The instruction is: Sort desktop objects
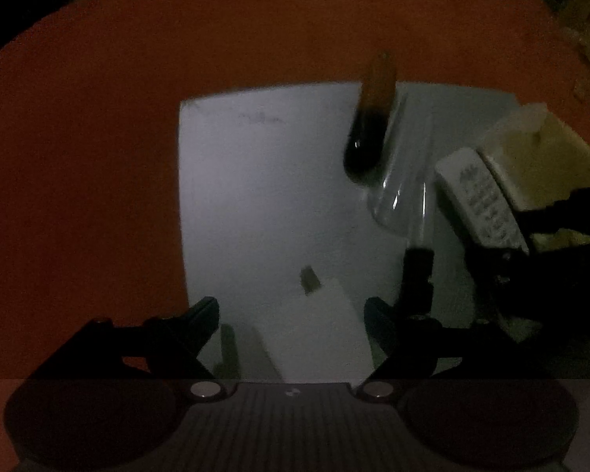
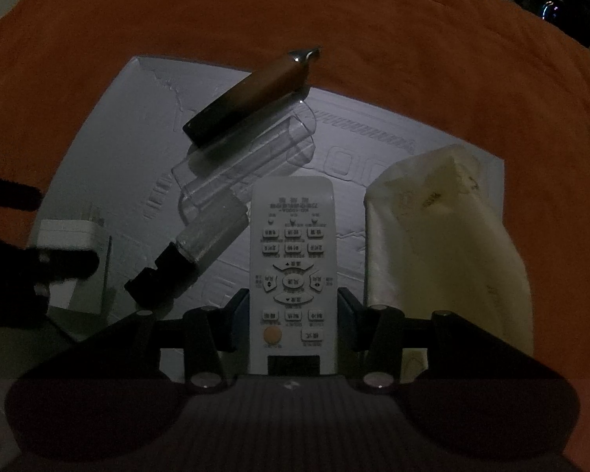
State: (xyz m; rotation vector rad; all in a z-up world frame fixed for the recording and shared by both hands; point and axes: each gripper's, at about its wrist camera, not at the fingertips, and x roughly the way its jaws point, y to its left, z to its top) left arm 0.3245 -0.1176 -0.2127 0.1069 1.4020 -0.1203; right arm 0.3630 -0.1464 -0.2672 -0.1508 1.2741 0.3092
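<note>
1. Right wrist view: the right gripper (image 2: 291, 306) has its two fingers set against either side of one white remote control (image 2: 293, 271), keypad up, lying on the white foam board (image 2: 110, 118).
2. Only this view shows the remote's buttons, the raised lettering in the foam, and the trimmer's (image 2: 251, 92) metal head hanging past the far edge onto the orange cloth (image 2: 413, 39).
3. Left wrist view: the left gripper (image 1: 291, 314) is spread wide, with one white charger plug (image 1: 318, 330) lying between its fingers; I cannot tell if either finger touches it.
4. This view shows the plug's prong pointing away across the board (image 1: 255, 177). The right-hand view catches the plug (image 2: 72, 244) only at its far left, partly behind the dark left gripper (image 2: 39, 267).
5. Count on the board: one remote (image 1: 480, 196), one plug, one dark trimmer (image 1: 369, 126), one clear tube (image 2: 247, 157) just beside the trimmer, one pale stick with a black end (image 2: 192, 251), and one cream pouch (image 2: 444, 244) right of the remote.
6. Both views are dim.
</note>
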